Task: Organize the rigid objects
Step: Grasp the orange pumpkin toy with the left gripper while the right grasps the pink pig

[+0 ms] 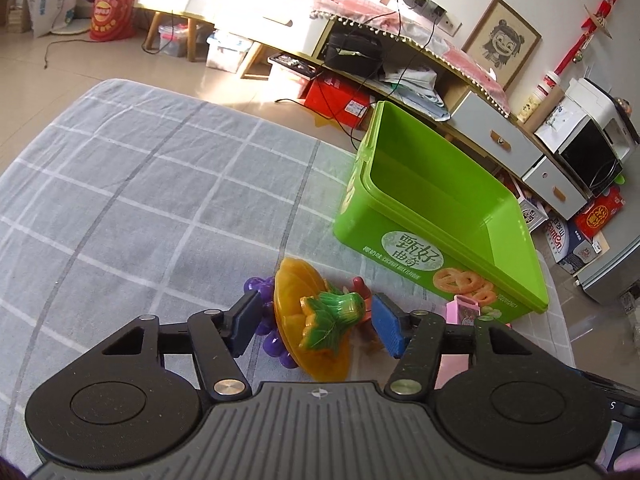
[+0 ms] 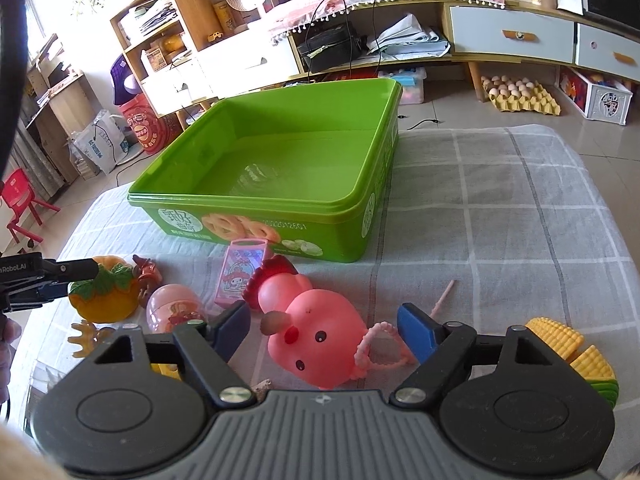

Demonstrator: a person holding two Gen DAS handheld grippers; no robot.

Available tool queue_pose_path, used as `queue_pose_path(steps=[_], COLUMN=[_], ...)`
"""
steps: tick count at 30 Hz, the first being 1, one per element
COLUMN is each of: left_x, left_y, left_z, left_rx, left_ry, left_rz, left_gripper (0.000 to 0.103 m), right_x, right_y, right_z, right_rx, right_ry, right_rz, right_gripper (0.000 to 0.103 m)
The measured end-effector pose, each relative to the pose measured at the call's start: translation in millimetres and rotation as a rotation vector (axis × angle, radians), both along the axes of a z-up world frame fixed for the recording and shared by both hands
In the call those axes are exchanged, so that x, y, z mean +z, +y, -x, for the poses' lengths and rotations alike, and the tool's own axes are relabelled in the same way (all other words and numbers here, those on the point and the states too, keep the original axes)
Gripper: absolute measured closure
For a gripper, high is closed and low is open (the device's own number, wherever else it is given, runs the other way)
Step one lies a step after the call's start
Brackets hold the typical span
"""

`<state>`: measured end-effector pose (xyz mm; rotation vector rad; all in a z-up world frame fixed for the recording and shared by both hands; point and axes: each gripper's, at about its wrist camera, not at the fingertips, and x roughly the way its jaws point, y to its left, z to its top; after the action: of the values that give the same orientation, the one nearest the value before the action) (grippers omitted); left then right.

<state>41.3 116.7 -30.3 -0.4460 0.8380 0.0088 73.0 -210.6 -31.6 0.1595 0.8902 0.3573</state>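
Note:
An empty green plastic box stands on the checked cloth. My left gripper is open, its jaws on either side of an orange toy pumpkin with a green stem; the pumpkin also shows in the right wrist view. Purple toy grapes lie behind the left finger. My right gripper is open around a pink rubber pig toy. The left gripper's fingers reach the pumpkin in the right wrist view.
A pink card box, a pink capsule ball, a small red-brown figure, a yellow corn toy and a thin pink stick lie on the cloth. A low cabinet and shelves stand beyond the table.

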Motion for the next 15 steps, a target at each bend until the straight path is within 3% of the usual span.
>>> queue_pose_path(steps=[5, 13, 15], left_x=[1, 2, 0], left_y=[0, 1, 2], left_z=[-4, -4, -5], left_rx=[0.014, 0.015, 0.009], left_ry=[-0.018, -0.001, 0.013], left_rz=[0.017, 0.08, 0.12], left_gripper=[0.054, 0.06, 0.074], right_x=[3, 0, 0], right_y=[4, 13, 14], right_z=[2, 5, 6], right_rx=[0.023, 0.057, 0.06], right_ry=[-0.022, -0.048, -0.048], right_rz=[0.001, 0.061, 0.07], right_gripper=[0.064, 0.064, 0.063])
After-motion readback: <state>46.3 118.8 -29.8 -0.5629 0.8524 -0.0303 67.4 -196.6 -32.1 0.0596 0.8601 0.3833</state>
